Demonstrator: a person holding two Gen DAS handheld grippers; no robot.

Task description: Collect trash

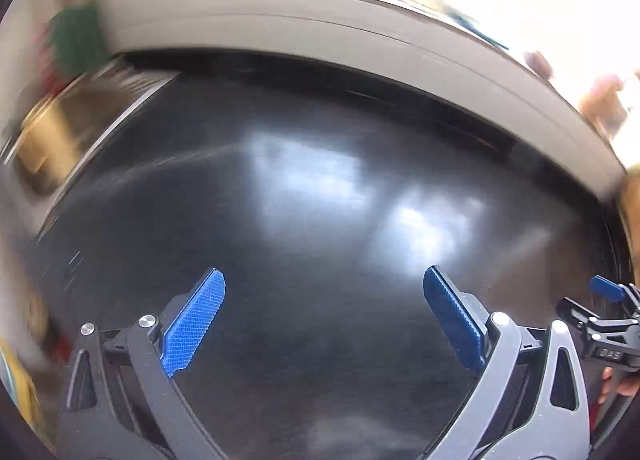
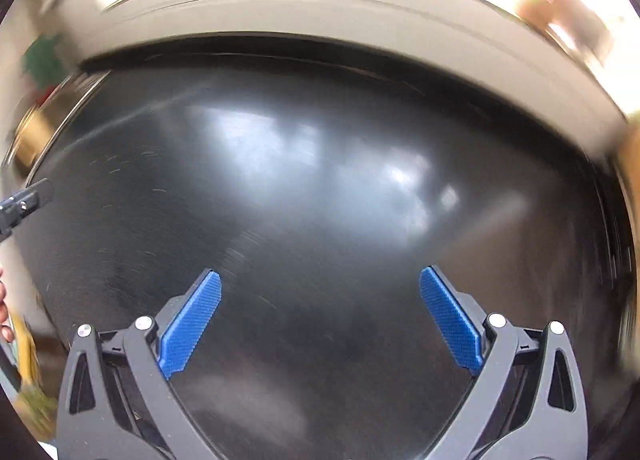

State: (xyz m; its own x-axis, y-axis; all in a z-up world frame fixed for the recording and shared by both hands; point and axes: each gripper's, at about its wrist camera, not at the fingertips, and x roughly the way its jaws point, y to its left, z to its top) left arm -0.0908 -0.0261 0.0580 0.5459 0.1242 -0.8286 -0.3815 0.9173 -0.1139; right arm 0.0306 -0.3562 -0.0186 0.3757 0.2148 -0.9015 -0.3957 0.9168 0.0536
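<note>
Both views are motion-blurred. My left gripper [image 1: 324, 280] is open and empty, with its blue pads wide apart above a glossy black surface [image 1: 312, 199]. My right gripper [image 2: 320, 280] is open and empty above the same black surface [image 2: 304, 187]. The right gripper also shows at the right edge of the left wrist view [image 1: 608, 312]. Part of the left gripper shows at the left edge of the right wrist view [image 2: 24, 199]. No piece of trash is distinguishable in either view.
A light grey ledge [image 1: 360, 31] runs along the far side of the black surface, with bright windows above. A green blurred object [image 1: 76, 39] and a metallic sink-like area [image 1: 68, 131] lie at the left. Yellow blurred items [image 2: 28, 352] sit at the lower left.
</note>
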